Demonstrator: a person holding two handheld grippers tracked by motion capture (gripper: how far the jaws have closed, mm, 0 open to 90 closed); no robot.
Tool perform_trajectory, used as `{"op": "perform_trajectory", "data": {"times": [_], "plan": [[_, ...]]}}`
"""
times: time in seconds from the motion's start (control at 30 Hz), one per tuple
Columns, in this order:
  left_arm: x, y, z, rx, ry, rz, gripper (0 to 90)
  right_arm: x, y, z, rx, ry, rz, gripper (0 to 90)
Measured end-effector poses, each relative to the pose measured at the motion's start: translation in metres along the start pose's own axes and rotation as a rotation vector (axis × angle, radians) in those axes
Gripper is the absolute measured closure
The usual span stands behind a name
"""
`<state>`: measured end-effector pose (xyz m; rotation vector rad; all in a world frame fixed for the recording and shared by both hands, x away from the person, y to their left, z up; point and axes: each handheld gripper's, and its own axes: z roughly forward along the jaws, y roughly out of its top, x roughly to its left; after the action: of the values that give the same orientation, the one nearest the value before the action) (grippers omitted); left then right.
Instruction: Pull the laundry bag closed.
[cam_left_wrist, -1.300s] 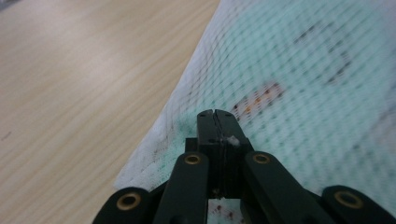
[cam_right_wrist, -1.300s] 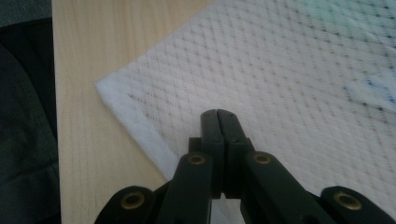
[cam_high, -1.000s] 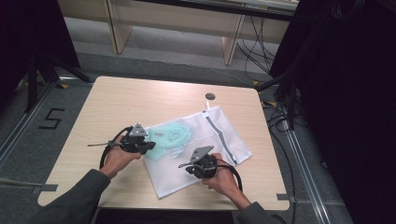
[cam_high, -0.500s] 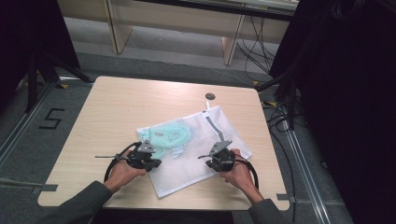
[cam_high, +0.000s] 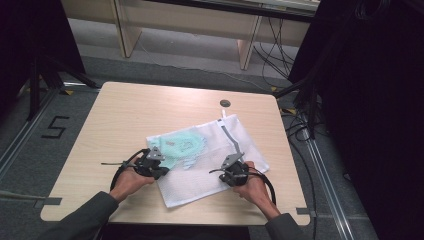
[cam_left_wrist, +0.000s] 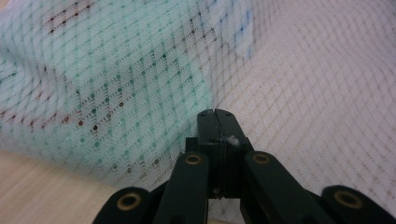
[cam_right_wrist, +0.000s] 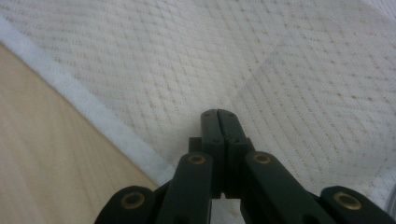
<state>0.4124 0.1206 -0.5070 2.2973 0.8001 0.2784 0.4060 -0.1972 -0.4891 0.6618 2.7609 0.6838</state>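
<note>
White mesh laundry bag (cam_high: 210, 165) lies flat on the worktop (cam_high: 150, 107), toward the near right part, turned at an angle to the edges; its near corner comes close to the near edge. Grey zip strip (cam_high: 229, 137) runs along the bag's far-right side, w/ a small white tab at the end pointing to the far edge. Mint-green garment (cam_high: 182, 146) sits inside the bag, in its left half, seen thru the mesh. Small dark round disc (cam_high: 225, 103) on the worktop just beyond the bag, near the far edge, apart from it.

Left gripper (cam_high: 159, 170) is at the bag's left edge, by the green part. In the left gripper view its jaws are pressed fully together, tips against the mesh (cam_left_wrist: 289, 93) w/ the green cloth (cam_left_wrist: 116, 79) showing to the left; a scrap of white sits at the jaw seam, but can't tell if mesh is actually pinched.

Right gripper (cam_high: 227, 172) rests over the bag's near-right part. In the right gripper view its jaws are closed tight, nothing visibly between them, tips over plain white mesh (cam_right_wrist: 280, 60); the bag's hemmed edge (cam_right_wrist: 93, 116) and bare wood lie to the left
</note>
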Motion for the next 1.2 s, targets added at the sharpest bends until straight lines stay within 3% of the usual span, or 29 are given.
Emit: {"op": "perform_trajectory", "data": {"times": [0.07,0.1,0.13,0.2,0.27,0.3,0.4,0.63,0.97,1.1,1.13,1.2], "plan": [[0.002,0.000,-0.002,0.016,0.018,0.033,89.5,0.004,0.001,0.001,-0.001,0.015,0.002,90.0],[0.002,-0.001,-0.002,0.010,0.011,0.006,89.5,0.006,0.002,0.002,-0.015,0.013,-0.013,90.0],[0.004,-0.002,-0.003,0.010,0.016,0.003,89.5,0.008,0.002,0.002,-0.012,0.017,0.002,90.0],[0.007,-0.002,-0.004,0.019,0.019,0.010,89.5,0.013,0.006,0.003,-0.018,0.020,-0.032,90.0],[0.010,-0.003,-0.004,0.017,0.033,-0.003,89.5,0.014,0.007,0.003,-0.007,0.027,-0.024,90.0],[0.012,-0.003,-0.005,0.021,0.038,0.009,89.5,0.017,0.008,0.004,-0.006,0.039,-0.020,90.0],[0.016,-0.004,-0.006,0.024,0.044,-0.007,89.5,0.021,0.012,0.006,-0.010,0.045,-0.053,90.0],[0.025,-0.007,-0.009,0.027,0.060,-0.026,89.5,0.031,0.022,0.011,-0.021,0.062,-0.071,90.0],[0.033,-0.009,-0.012,0.036,0.083,-0.035,89.4,0.040,0.029,0.015,-0.043,0.079,-0.083,90.0],[0.036,-0.010,-0.014,0.038,0.084,-0.018,89.4,0.043,0.032,0.017,-0.040,0.095,-0.082,90.0],[0.036,-0.011,-0.013,0.035,0.085,-0.038,89.5,0.044,0.032,0.017,-0.044,0.092,-0.088,90.0],[0.038,-0.011,-0.015,0.044,0.088,-0.022,89.5,0.046,0.033,0.018,-0.044,0.104,-0.085,90.0]]}}
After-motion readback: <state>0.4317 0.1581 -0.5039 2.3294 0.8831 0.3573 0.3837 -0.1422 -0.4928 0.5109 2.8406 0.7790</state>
